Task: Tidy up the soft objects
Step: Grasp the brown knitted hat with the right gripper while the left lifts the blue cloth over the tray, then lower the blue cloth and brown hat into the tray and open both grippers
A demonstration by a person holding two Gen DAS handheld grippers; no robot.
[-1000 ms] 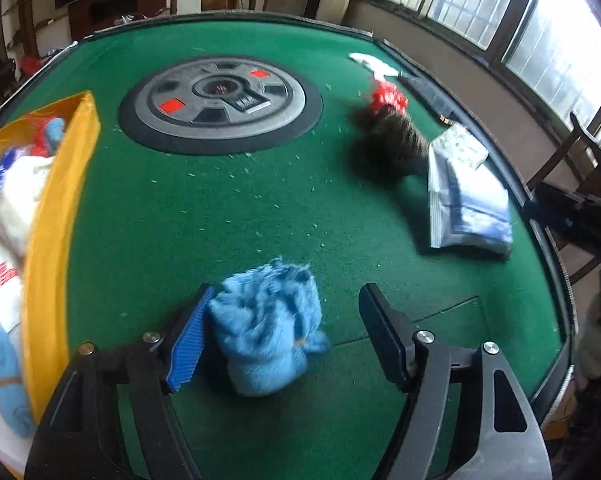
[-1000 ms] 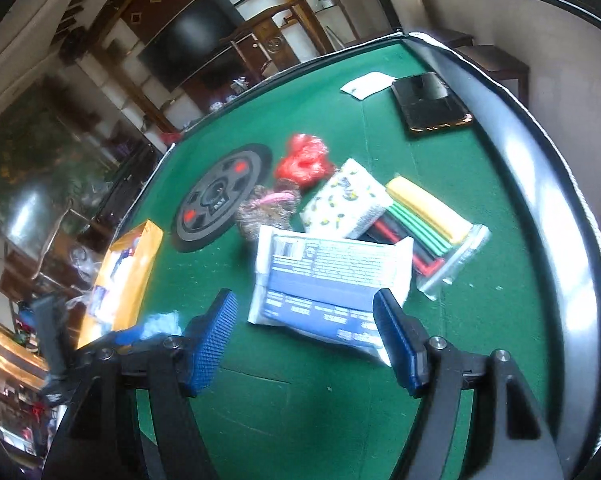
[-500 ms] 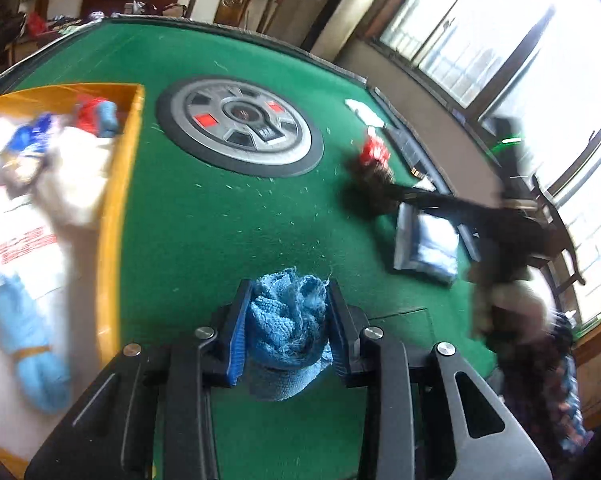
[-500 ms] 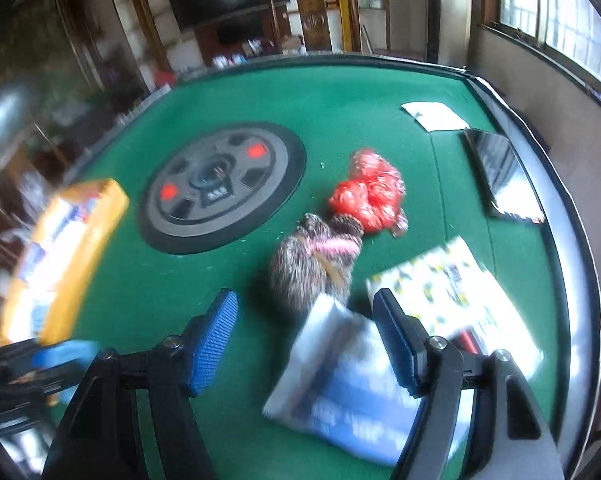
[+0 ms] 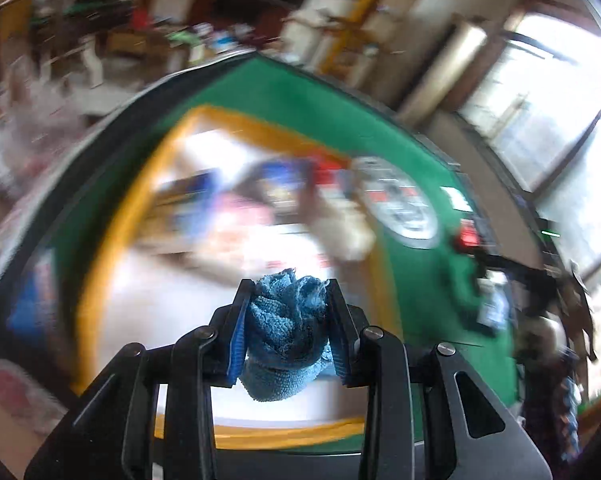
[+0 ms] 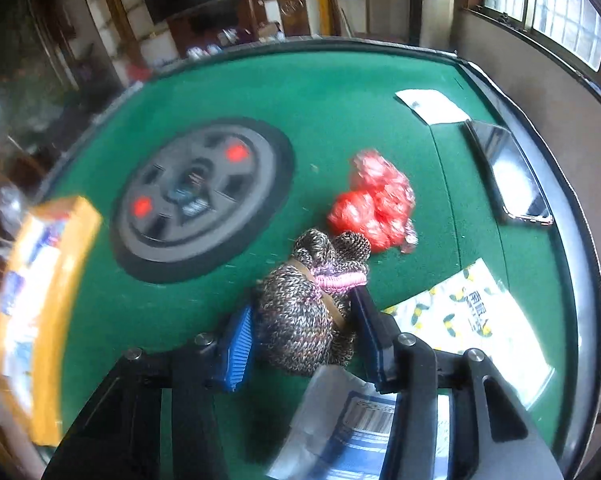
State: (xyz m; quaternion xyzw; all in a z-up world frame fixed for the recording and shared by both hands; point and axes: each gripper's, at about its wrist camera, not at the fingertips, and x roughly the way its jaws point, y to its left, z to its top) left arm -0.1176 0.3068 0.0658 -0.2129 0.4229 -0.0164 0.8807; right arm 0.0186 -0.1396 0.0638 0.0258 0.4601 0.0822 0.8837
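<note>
My left gripper (image 5: 286, 312) is shut on a crumpled blue cloth (image 5: 286, 332) and holds it in the air over the yellow box (image 5: 112, 236), whose contents are blurred. In the right wrist view my right gripper (image 6: 300, 320) has its jaws closing around a brown-and-pink knitted bundle (image 6: 300, 280) that lies on the green table (image 6: 340, 92). Both blue pads touch its sides. A red plastic bundle (image 6: 374, 204) lies just beyond it.
A blue-and-white packet (image 6: 356, 420) lies under the right gripper, with a lemon-print packet (image 6: 468, 320) to its right. A phone (image 6: 508, 176) and a white card (image 6: 428, 106) sit near the far right edge. A round grey disc (image 6: 200, 196) marks the table's centre.
My left gripper shut on the blue cloth, lifted it and swung left over the yellow box. My right gripper moved from the blue-and-white packet to the knitted bundle and narrowed onto it.
</note>
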